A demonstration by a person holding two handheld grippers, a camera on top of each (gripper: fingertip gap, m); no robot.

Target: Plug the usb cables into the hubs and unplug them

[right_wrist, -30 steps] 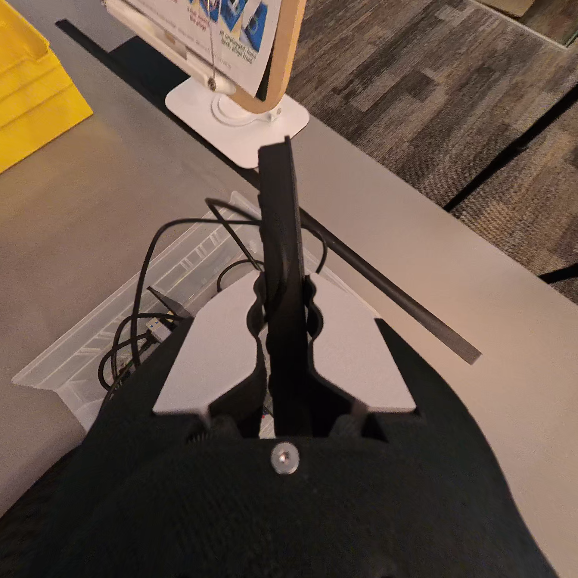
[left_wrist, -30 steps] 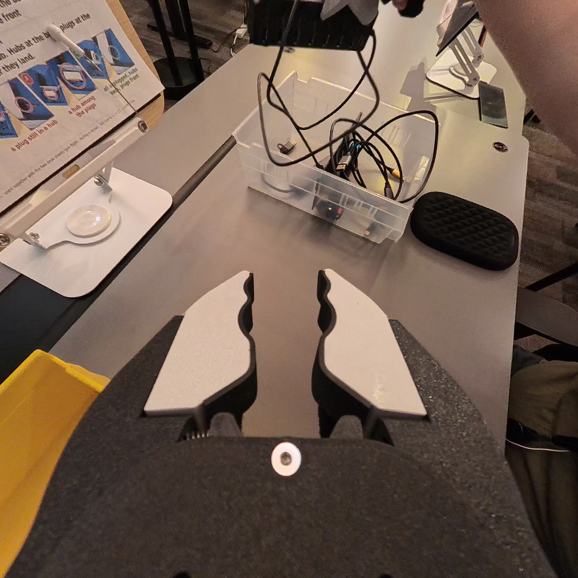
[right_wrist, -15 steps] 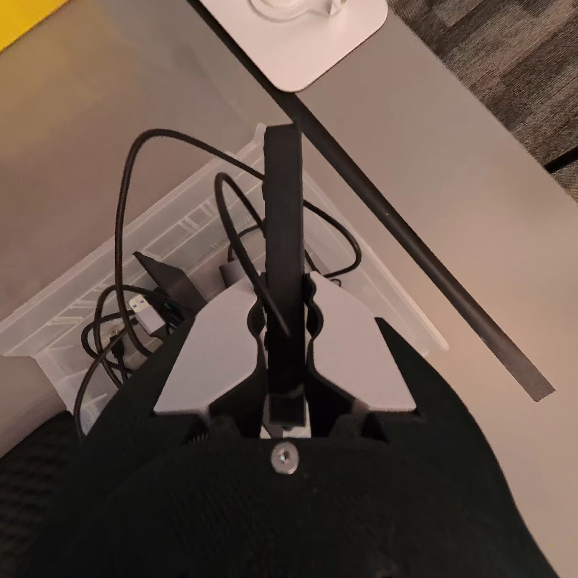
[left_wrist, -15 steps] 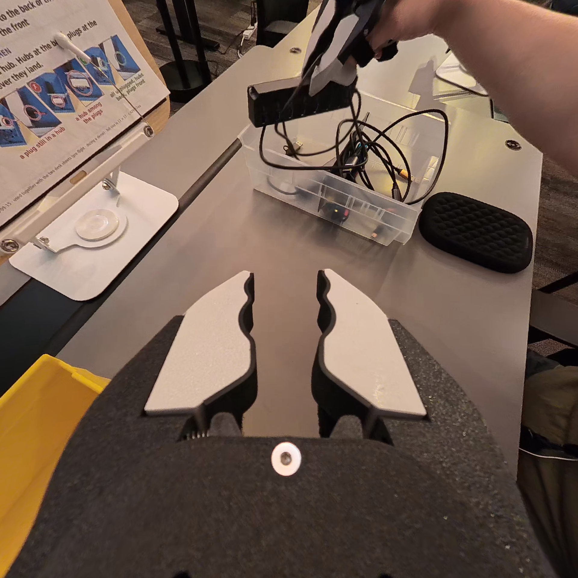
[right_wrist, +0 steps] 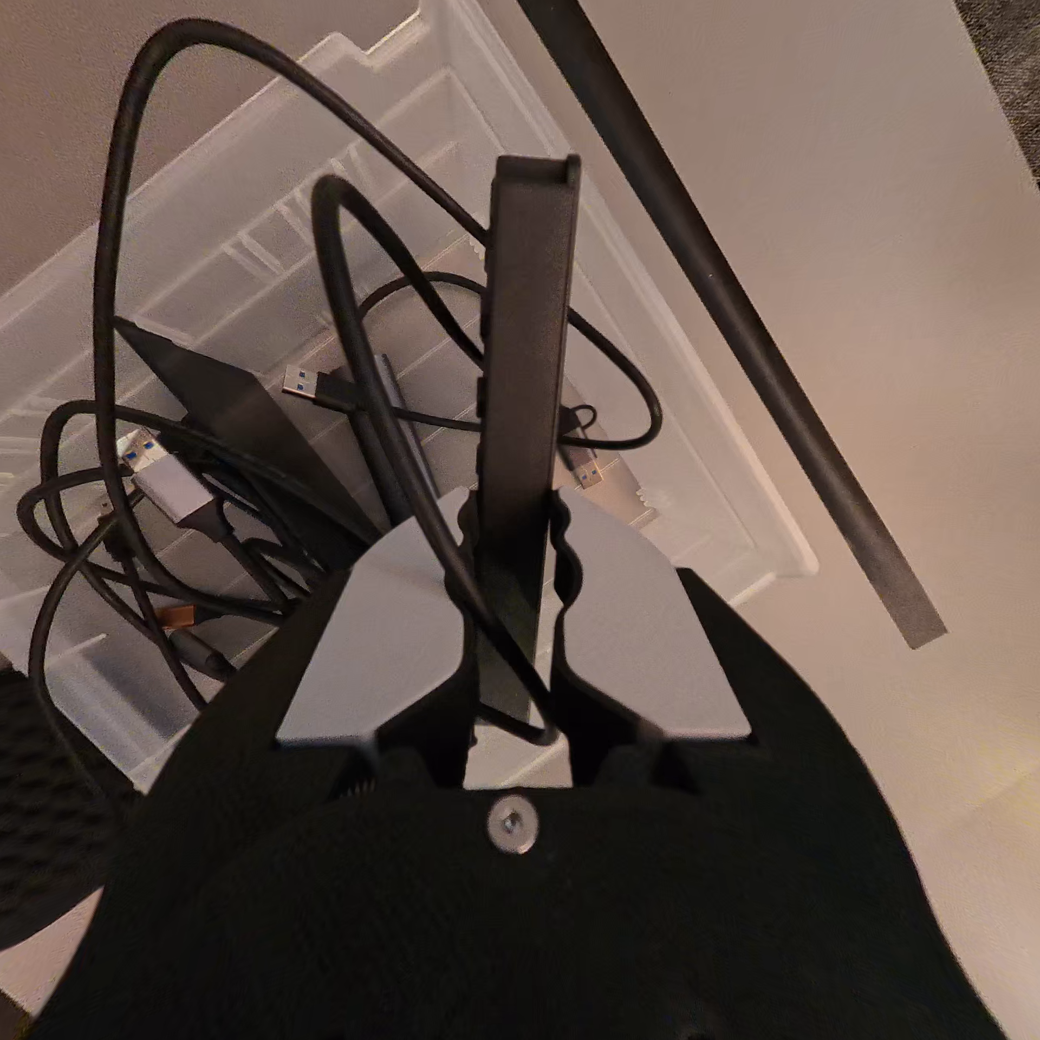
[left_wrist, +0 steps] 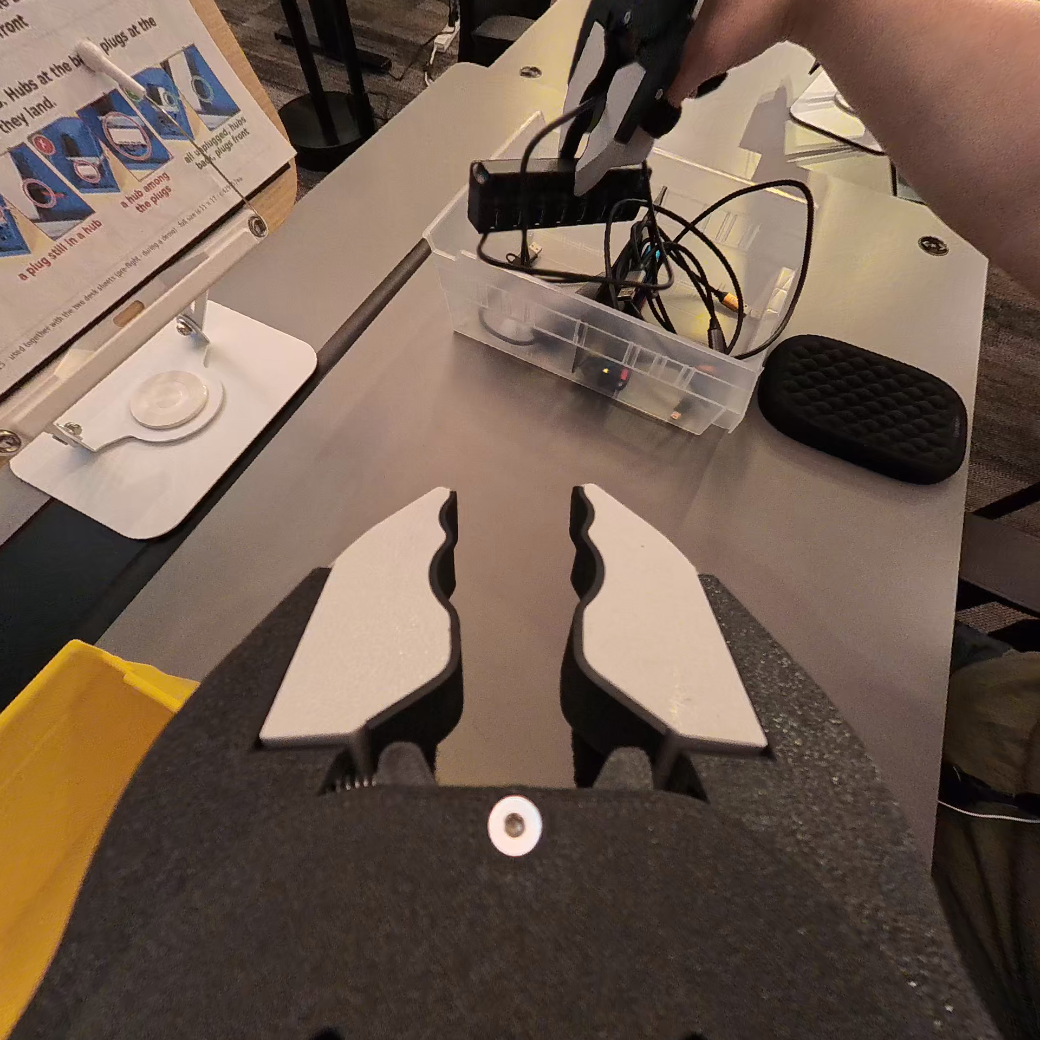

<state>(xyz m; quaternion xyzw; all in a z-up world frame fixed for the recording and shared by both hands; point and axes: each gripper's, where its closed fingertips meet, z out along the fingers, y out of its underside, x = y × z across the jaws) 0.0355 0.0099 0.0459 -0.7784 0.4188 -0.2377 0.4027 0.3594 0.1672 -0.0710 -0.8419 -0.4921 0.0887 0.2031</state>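
My right gripper (right_wrist: 512, 501) is shut on a long black usb hub (right_wrist: 529, 366) and holds it just above the clear plastic bin (right_wrist: 731, 506). A black cable (right_wrist: 124, 225) loops from the hub down into the bin. Loose cables with usb plugs (right_wrist: 163, 473) and a second dark hub (right_wrist: 236, 405) lie in the bin. In the left wrist view the right gripper (left_wrist: 608, 152) holds the hub (left_wrist: 540, 197) level over the bin (left_wrist: 591, 337). My left gripper (left_wrist: 511, 495) is open and empty, low over the grey table, well in front of the bin.
A black padded rest (left_wrist: 861, 405) lies right of the bin. An instruction sheet (left_wrist: 112, 140) on a white stand (left_wrist: 169, 416) is at the left. A yellow bin (left_wrist: 67, 760) is at the near left. A dark gap (right_wrist: 731, 315) runs along the table. Across from one pair of fingers to the other is roughly 40 centimeters.
My right gripper has brought the hub down close over the bin, with its cable trailing inside. My left gripper has stayed open and nearly still.
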